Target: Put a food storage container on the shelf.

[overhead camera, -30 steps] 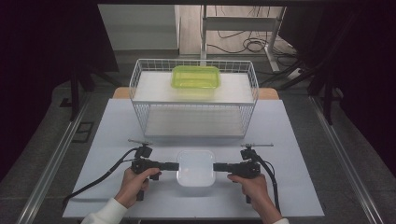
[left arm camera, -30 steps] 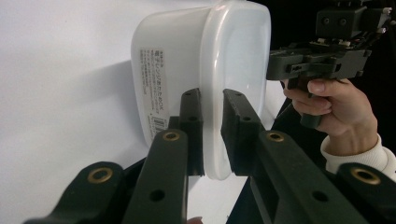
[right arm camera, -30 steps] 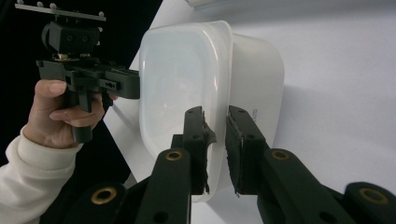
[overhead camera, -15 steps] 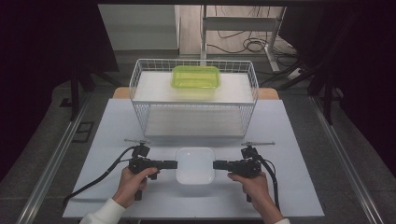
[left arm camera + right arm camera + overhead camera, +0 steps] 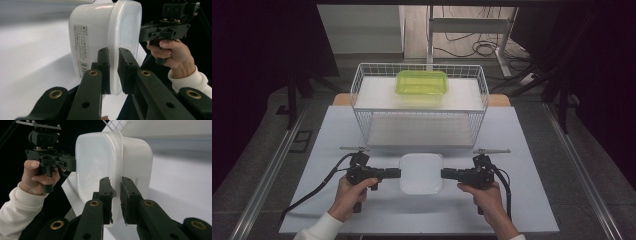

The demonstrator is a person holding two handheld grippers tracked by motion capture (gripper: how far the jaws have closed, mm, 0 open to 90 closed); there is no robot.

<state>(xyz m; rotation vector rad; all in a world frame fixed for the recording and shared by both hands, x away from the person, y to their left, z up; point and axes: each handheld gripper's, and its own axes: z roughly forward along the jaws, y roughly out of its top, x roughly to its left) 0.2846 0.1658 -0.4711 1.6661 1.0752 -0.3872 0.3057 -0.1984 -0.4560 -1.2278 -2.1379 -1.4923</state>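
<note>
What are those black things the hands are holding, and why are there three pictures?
A person holds two black pinching tools. The top picture looks down from above: the left gripper and right gripper each pinch the rim of a white lidded plastic box, one from each side. The other two pictures come from little cameras riding on the tools, so you see the black jaws close up. Behind, on the pale table, stands a white wire rack with a green plastic box on its shelf.

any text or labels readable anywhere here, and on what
White sticker on the side of the white lidded container: several lines of small print and a barcode, too small and blurred to read.
Right gripper view, same container: a short line of small print, unreadable.
No other text is legible.
</note>
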